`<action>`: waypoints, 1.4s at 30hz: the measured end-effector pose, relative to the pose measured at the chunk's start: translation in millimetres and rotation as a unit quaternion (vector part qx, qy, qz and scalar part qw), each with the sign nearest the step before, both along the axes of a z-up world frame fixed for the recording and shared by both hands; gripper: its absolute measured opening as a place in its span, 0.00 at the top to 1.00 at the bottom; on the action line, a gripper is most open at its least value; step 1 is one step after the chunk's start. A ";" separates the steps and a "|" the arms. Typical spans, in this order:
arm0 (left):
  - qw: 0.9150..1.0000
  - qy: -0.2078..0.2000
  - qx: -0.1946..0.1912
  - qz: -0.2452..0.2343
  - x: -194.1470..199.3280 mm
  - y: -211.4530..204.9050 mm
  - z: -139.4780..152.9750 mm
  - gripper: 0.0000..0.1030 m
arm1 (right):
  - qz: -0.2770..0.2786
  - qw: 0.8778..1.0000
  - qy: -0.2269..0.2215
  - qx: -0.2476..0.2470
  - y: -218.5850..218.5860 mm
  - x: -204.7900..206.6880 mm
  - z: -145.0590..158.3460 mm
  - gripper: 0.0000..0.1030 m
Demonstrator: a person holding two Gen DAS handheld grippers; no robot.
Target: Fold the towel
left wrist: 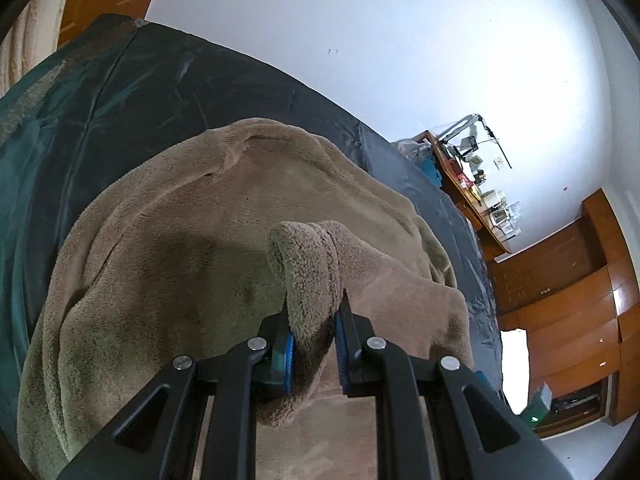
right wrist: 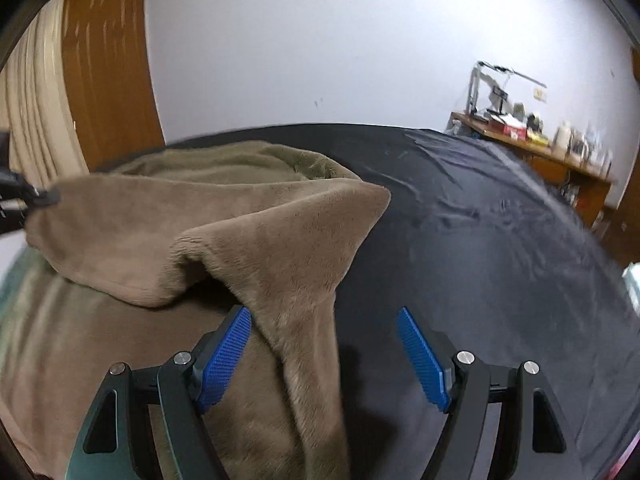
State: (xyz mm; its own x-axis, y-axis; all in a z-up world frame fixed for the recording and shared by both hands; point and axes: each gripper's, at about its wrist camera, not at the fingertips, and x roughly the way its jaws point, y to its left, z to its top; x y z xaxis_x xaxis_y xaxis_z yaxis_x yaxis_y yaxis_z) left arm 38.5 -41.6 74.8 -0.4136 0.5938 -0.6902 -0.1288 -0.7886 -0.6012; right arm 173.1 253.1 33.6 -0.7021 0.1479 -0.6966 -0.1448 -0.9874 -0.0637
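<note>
The towel (left wrist: 192,264) is a thick, plush, tan-brown fleece piece, spread and partly doubled over on a bed covered by a dark sheet (left wrist: 120,92). By its deep pile and the rounded, sagging way it drapes, it looks soft, limp and fairly light. It should bend wherever it is lifted and hold no crease by itself. The fleece seems grippy rather than slippery, so a pinch on a bunched edge or corner ought to hold, whereas a grip on a single flat layer would likely drag the cloth. The sensible places to take hold are the corners and hemmed edges.

In the left wrist view, the left hand-held gripper (left wrist: 314,300) is pinching a bunched roll of towel. The cloth bulges out beyond the fingertips toward 12 o'clock and hangs in a lump below the pads toward 6 o'clock. The rest of the towel spreads out from 9 o'clock round to 1 o'clock of that grip.

In the right wrist view, the right hand-held gripper (right wrist: 324,316) stands spread wide, with its blue pads (right wrist: 424,360) well apart. A raised strip of towel (right wrist: 288,264) runs down between the fingers, close against the left pad and clear of the right one. From there it rises toward 11 o'clock to a peaked corner. At 9 o'clock of this view, a dark tip appears to grip the far end of the lifted edge. It is probably the other gripper, though it is too small to be sure. Bare sheet lies from 12 to 3 o'clock.
</note>
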 end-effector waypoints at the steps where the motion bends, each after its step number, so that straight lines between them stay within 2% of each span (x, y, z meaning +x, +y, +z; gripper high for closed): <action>1: 1.000 -0.001 0.002 0.000 -0.6 0.6 -0.2 0.82 | 0.013 1.000 -0.013 0.019 -5.2 -6.6 -2.8 0.24; 3: 1.000 0.000 0.003 0.000 -1.4 0.5 0.3 0.82 | 0.034 0.998 -0.032 0.052 -11.8 -18.0 -11.0 0.24; 6: 1.000 0.001 0.003 0.002 -2.2 -1.9 2.0 0.82 | 0.025 0.998 -0.034 0.053 -4.8 -28.1 -17.1 0.24; 7: 1.000 0.001 0.003 0.004 -2.5 -3.1 2.4 0.82 | 0.002 0.999 -0.030 0.045 4.9 -27.4 -16.7 0.24; 9: 1.000 0.000 0.003 0.007 -3.2 -6.3 1.7 0.82 | -0.060 0.998 -0.012 0.017 32.2 -19.4 -13.2 0.24; 11: 1.000 -0.010 0.005 0.001 -3.9 -5.9 -3.5 0.82 | -0.119 0.992 0.010 -0.025 61.8 -3.8 -7.9 0.24; 12: 1.000 -0.018 0.007 -0.006 -4.2 -4.1 -7.3 0.82 | -0.138 0.989 0.016 -0.055 75.0 5.9 -8.0 0.24; 16: 0.999 -0.031 -0.004 -0.007 -1.9 -8.5 -20.2 0.82 | -0.170 0.980 0.019 -0.102 95.5 25.3 -11.3 0.24; 23: 0.998 -0.053 -0.026 -0.004 2.8 -18.2 -42.4 0.82 | -0.137 0.989 0.007 -0.051 81.0 35.0 -6.9 0.24; 26: 0.997 -0.062 -0.035 -0.003 4.8 -22.3 -51.9 0.82 | -0.132 0.989 0.007 -0.066 83.8 46.4 -4.3 0.24; 30: 0.997 -0.062 -0.031 -0.019 12.2 -16.1 -53.5 0.82 | -0.162 0.984 0.043 -0.056 85.0 63.1 13.8 0.24; 33: 0.997 -0.062 -0.027 -0.032 18.2 -10.6 -54.0 0.82 | -0.159 0.982 0.086 -0.047 77.2 67.9 36.2 0.24; 35: 0.998 -0.053 -0.025 -0.039 23.5 -6.0 -49.4 0.81 | -0.131 0.984 0.107 -0.051 65.8 61.2 47.5 0.23; 38: 0.998 -0.029 -0.033 -0.042 31.9 2.9 -40.2 0.65 | -0.072 0.989 0.107 -0.067 43.1 39.1 52.4 0.23; 39: 0.998 -0.022 -0.041 -0.042 33.8 6.8 -39.2 0.55 | -0.055 0.990 0.105 -0.072 39.1 33.2 52.3 0.23; 40: 0.998 -0.019 -0.049 -0.042 34.9 10.6 -40.1 0.49 | -0.035 0.992 0.098 -0.077 32.0 24.0 50.2 0.23; 42: 0.997 -0.021 -0.069 -0.042 34.6 17.8 -47.0 0.46 | -0.001 0.994 0.072 -0.080 17.9 5.0 40.8 0.23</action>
State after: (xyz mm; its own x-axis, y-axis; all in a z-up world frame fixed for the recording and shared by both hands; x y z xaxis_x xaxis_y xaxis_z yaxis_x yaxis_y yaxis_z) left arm 73.1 -23.9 27.8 -0.3352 0.5243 -0.7828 -0.1757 -0.8511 -0.4947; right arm 178.1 270.9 74.5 -0.7958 0.0446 -0.6039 -0.1436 -0.9828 0.1165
